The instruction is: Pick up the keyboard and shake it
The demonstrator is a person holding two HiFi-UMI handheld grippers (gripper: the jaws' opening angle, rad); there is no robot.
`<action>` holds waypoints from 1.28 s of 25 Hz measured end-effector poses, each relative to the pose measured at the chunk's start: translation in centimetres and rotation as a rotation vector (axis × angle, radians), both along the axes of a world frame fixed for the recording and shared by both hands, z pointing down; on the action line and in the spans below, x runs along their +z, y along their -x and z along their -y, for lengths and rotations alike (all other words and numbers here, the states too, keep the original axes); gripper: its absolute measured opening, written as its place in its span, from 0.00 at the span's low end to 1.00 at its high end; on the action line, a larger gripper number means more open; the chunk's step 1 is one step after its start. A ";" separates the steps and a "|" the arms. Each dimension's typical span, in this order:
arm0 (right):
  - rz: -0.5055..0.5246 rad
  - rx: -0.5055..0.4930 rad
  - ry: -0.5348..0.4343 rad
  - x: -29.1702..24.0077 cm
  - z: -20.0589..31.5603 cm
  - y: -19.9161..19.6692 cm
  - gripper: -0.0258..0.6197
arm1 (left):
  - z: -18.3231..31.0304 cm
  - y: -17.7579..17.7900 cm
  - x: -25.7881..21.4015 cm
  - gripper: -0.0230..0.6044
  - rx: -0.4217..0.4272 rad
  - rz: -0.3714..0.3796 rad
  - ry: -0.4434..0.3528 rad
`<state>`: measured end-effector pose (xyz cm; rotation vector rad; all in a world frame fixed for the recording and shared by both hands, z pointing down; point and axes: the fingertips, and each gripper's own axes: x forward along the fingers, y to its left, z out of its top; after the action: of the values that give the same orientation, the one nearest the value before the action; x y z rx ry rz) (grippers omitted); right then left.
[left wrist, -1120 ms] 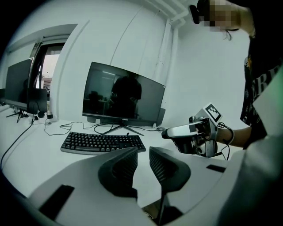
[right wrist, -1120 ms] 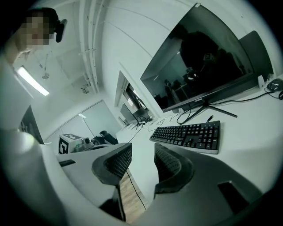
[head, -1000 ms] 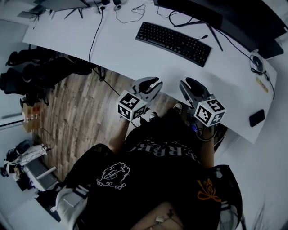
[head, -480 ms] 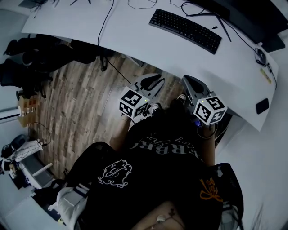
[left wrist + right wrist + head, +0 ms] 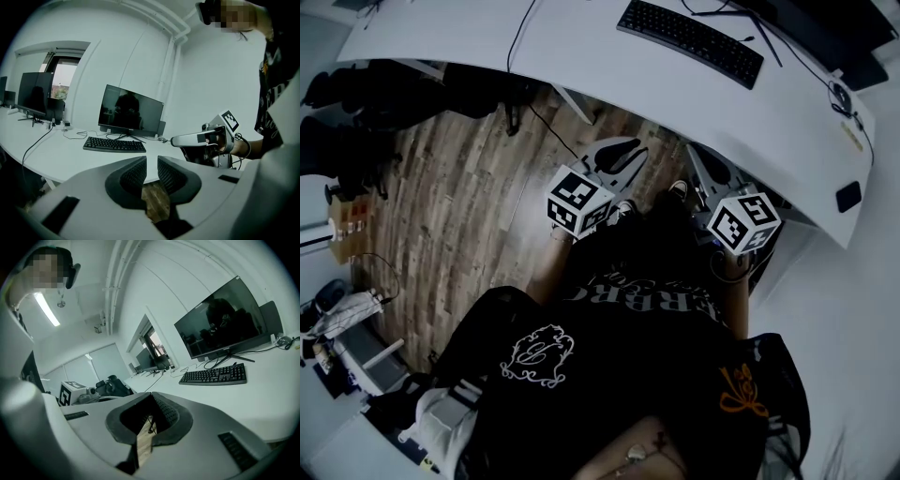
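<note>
Here, your left gripper [image 5: 623, 150] hovers over the wood floor [image 5: 459, 206], just short of the desk's edge. Its jaws stand a narrow slit apart with nothing between them. Beside it, your right gripper [image 5: 705, 161] is held at about the same height, jaws pressed together and empty. The black keyboard [image 5: 689, 39] lies flat on the white desk [image 5: 581, 66], ahead of both grippers and well apart from them. A dark monitor [image 5: 131, 112] stands behind it.
</note>
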<state>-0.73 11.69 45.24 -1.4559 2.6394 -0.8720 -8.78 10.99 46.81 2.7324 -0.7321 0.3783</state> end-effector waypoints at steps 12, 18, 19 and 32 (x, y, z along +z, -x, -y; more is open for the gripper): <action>-0.024 -0.051 -0.037 -0.9 -1.1 1.9 0.06 | -1.7 1.4 -1.4 0.17 -0.011 -0.053 -0.030; 0.013 -0.047 -0.014 -1.0 -0.8 1.3 0.06 | -2.2 1.2 -1.7 0.17 0.004 -0.048 -0.034; 0.009 -0.045 -0.013 -1.0 -0.7 1.1 0.06 | -2.2 1.2 -1.7 0.17 0.006 -0.045 -0.035; -0.012 -0.042 0.002 -0.7 -1.2 0.3 0.06 | -2.3 0.3 -1.4 0.17 0.032 -0.033 -0.033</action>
<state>-1.03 12.88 44.57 -1.4155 2.6886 -0.8719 -9.03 13.33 45.43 2.7773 -0.6927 0.3304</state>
